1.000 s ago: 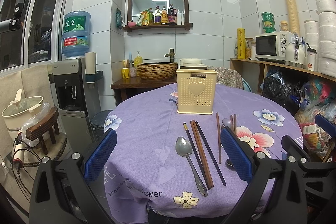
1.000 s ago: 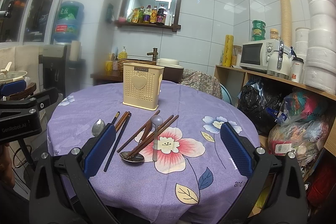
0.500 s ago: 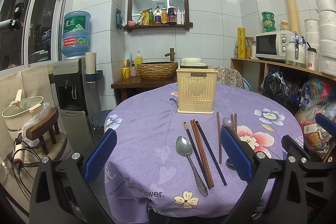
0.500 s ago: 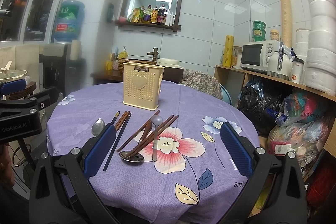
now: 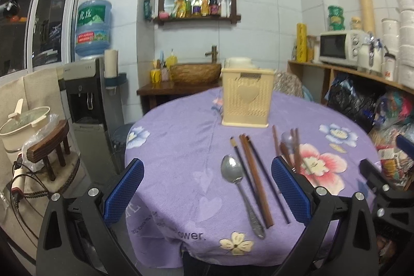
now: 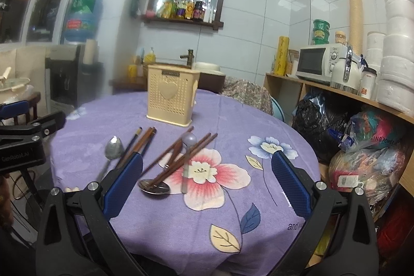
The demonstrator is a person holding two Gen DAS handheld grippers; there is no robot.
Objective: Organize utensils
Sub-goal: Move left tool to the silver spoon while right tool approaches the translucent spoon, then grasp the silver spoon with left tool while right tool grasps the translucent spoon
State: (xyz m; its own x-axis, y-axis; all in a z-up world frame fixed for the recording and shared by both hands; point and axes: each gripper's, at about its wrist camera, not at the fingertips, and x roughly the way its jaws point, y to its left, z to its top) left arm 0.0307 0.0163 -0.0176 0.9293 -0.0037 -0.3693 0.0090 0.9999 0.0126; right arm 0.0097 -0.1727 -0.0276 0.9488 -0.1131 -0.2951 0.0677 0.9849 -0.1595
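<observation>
A cream utensil holder (image 5: 247, 97) with a heart on it stands at the far middle of the round purple table (image 5: 176, 146); it also shows in the right wrist view (image 6: 170, 95). In front of it lie a metal spoon (image 5: 239, 188), several brown and dark chopsticks (image 5: 254, 175), and a second pile of chopsticks (image 6: 181, 157) crossed with a metal spoon (image 6: 155, 186) and a pale spoon (image 6: 186, 159). My left gripper (image 5: 207, 188) is open and empty above the near table edge. My right gripper (image 6: 207, 183) is open and empty above the pile.
A water dispenser (image 5: 88, 84) and a wooden stool (image 5: 49, 146) stand to the left. A shelf with a microwave (image 6: 320, 61), stacked containers and bags runs along the right. A basin (image 5: 195, 71) sits on a dark side table behind.
Both grippers have moved slightly; the views have shifted a little and are a bit blurred. Nothing on the table has moved.
</observation>
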